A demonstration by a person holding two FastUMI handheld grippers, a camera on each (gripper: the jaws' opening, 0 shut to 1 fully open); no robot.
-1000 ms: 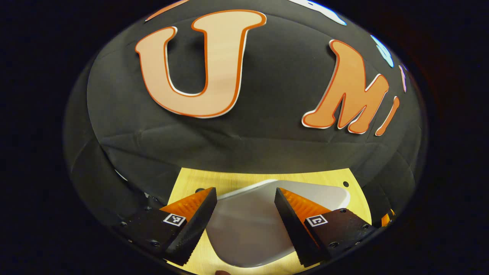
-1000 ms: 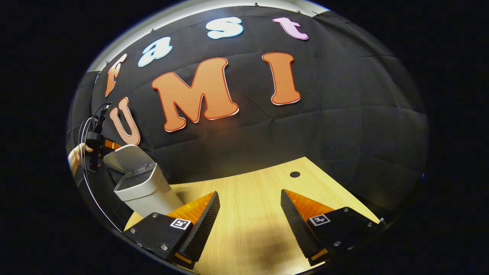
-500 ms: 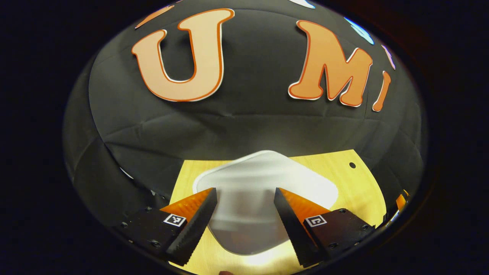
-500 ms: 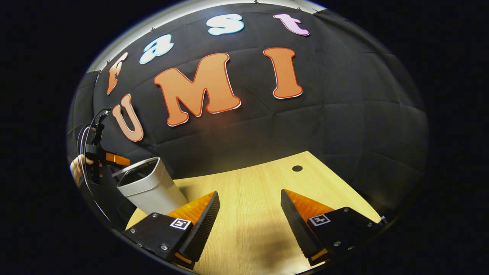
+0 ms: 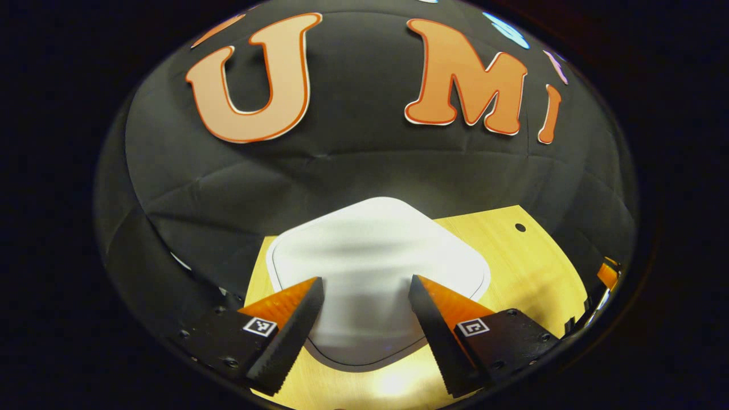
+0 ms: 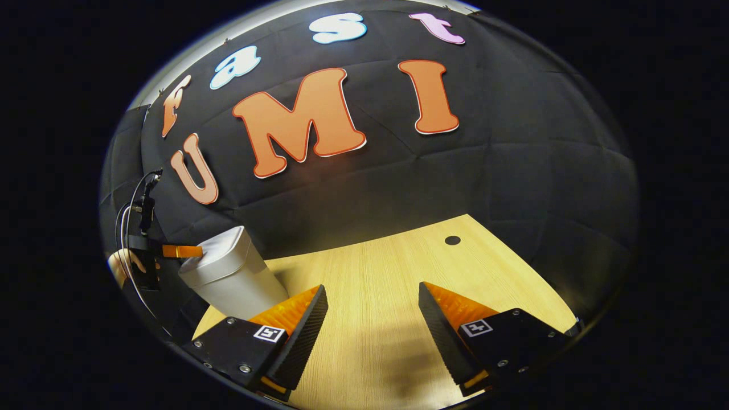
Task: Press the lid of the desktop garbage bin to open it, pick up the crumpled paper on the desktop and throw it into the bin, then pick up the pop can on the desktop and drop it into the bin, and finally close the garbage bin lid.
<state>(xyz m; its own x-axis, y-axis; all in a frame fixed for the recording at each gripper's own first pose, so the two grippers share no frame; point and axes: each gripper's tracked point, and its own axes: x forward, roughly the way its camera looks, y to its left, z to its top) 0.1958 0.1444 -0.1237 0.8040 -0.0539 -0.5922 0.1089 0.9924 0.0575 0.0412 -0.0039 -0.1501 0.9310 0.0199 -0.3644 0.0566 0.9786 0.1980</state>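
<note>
Left gripper view: left gripper (image 5: 364, 319) at the bottom centre of the frame, fingers wide apart, clamped on nothing. Between and behind them, in the lower middle, the lid (image 5: 379, 267) of the garbage bin: white, smooth, a rounded square with soft corners, lying flat and closed, slightly blurred. Cannot tell whether the fingertips touch the lid. Under it the light wooden desktop (image 5: 535, 262), with a small dark hole (image 5: 520, 227) toward the right.

Right gripper view: right gripper (image 6: 373, 327) at the bottom centre, fingers apart, holding nothing, over bare wood of the desktop (image 6: 387, 273). At the lower left of the frame the garbage bin (image 6: 230, 279): pale grey-white body, narrower toward the base, white lid (image 6: 219, 253) shut on top. Just beside the lid, at the far left, the left gripper (image 6: 181, 251) with a hand (image 6: 122, 265) behind it and cables above. Small dark hole (image 6: 452, 240) in the wood at centre right.
</note>
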